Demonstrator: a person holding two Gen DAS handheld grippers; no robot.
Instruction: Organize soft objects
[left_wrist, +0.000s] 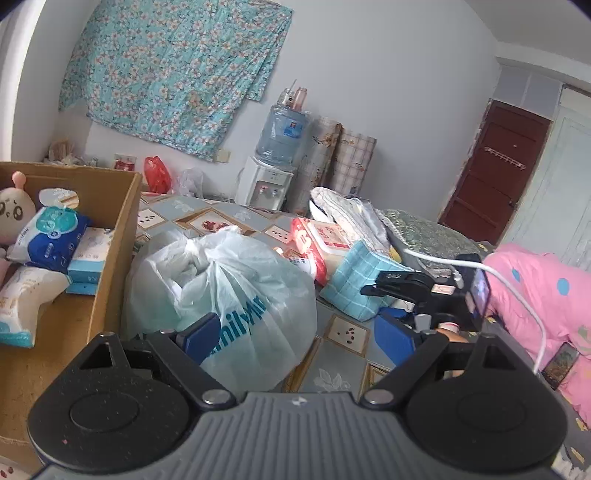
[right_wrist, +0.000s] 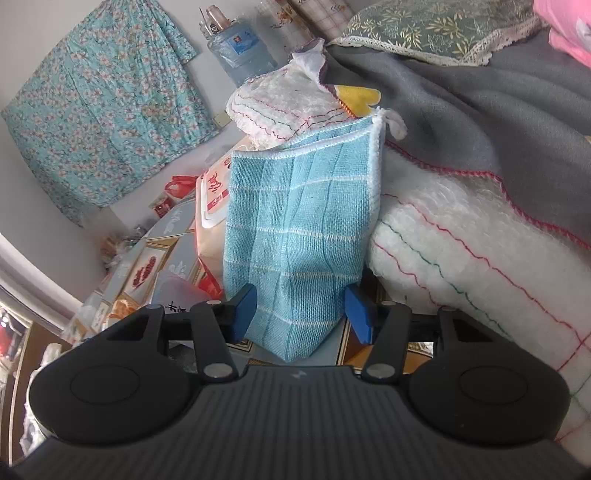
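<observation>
My left gripper (left_wrist: 301, 338) is open, its left blue pad against a tied white plastic bag (left_wrist: 221, 291) next to the cardboard box (left_wrist: 110, 243). The box holds tissue packs (left_wrist: 48, 232) and a plush doll (left_wrist: 14, 210). My right gripper (right_wrist: 301, 314) is open, its blue pads on either side of the lower end of a folded blue checked cloth (right_wrist: 299, 229), not pressing it. The cloth also shows in the left wrist view (left_wrist: 358, 284), with the right gripper (left_wrist: 399, 325) beside it. A white fluffy towel (right_wrist: 461, 251) lies to its right.
A red and white wipes pack (left_wrist: 317, 243) lies behind the blue cloth. A pink quilt (left_wrist: 543, 302) and a green pillow (left_wrist: 424, 229) are on the right. A water dispenser (left_wrist: 273, 166) stands at the wall. The table has a patterned cover (left_wrist: 347, 336).
</observation>
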